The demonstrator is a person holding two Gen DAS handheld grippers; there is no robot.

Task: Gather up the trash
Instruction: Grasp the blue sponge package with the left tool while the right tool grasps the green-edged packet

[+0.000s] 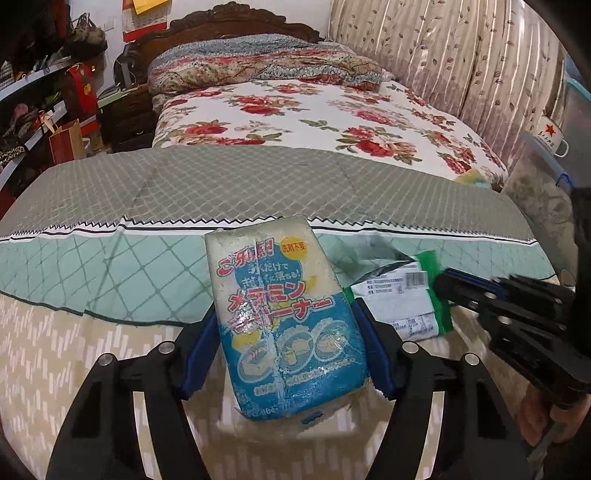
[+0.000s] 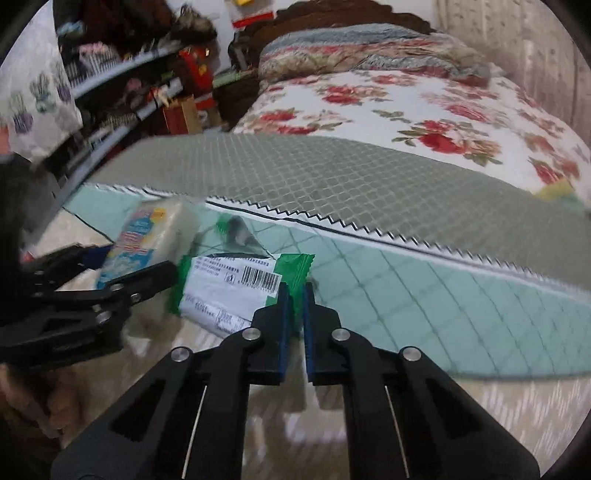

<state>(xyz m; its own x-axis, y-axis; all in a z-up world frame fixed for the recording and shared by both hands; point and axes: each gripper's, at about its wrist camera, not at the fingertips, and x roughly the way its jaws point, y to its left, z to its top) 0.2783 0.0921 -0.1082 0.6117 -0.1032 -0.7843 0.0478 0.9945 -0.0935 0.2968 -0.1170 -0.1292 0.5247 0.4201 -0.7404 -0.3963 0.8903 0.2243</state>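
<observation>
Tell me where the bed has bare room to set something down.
Free: the grey-green checked blanket between the zigzag border and the floral sheet, and the mint band right of the green wrapper. Crowded: the near edge, where the sponge pack, the wrapper and both grippers meet.

— Where's the sponge pack (image 1: 284, 325)?

— On the near end of the bed (image 1: 110, 206), between the 2 fingers of the left gripper (image 1: 286, 354), its long side running away from it.

— And the wrapper (image 2: 236, 291)?

— Flat on the cover just right of the pack, about touching it. The right gripper (image 2: 294, 325) sits over the wrapper's near right corner.

— Behind them?

— The folded quilt (image 1: 258, 66) lies at the far end, against the headboard (image 1: 229, 26). Shelves (image 1: 44, 107) stand left of the bed, a curtain (image 1: 443, 51) along its right.
</observation>
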